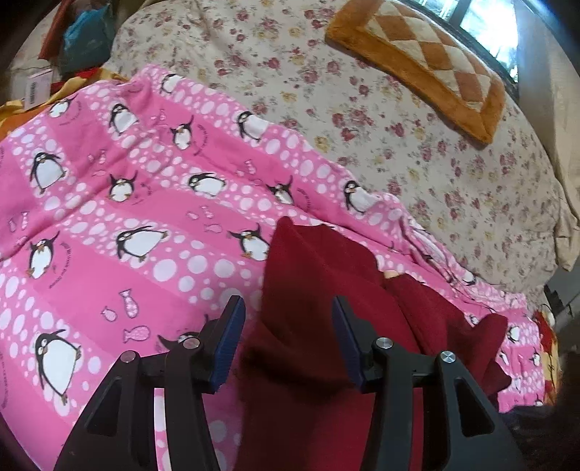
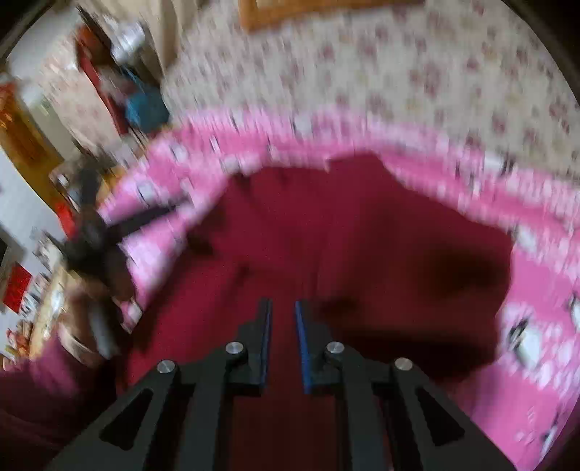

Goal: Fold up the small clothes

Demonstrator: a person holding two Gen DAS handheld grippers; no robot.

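Observation:
A dark red garment (image 1: 319, 326) lies rumpled on the pink penguin-print blanket (image 1: 127, 203). My left gripper (image 1: 288, 308) is open, its blue pads on either side of a raised fold of the garment, not closed on it. In the blurred right wrist view the same red garment (image 2: 344, 246) spreads out below my right gripper (image 2: 282, 311), whose jaws stand a narrow gap apart with nothing visibly between them. The left gripper (image 2: 90, 239) shows as a dark blur at the garment's left edge.
The blanket lies on a floral bedsheet (image 1: 398, 119). An orange and cream quilted cushion (image 1: 427, 61) sits at the far right of the bed. Clutter, with a blue bag (image 1: 87, 32), stands beyond the bed's far left.

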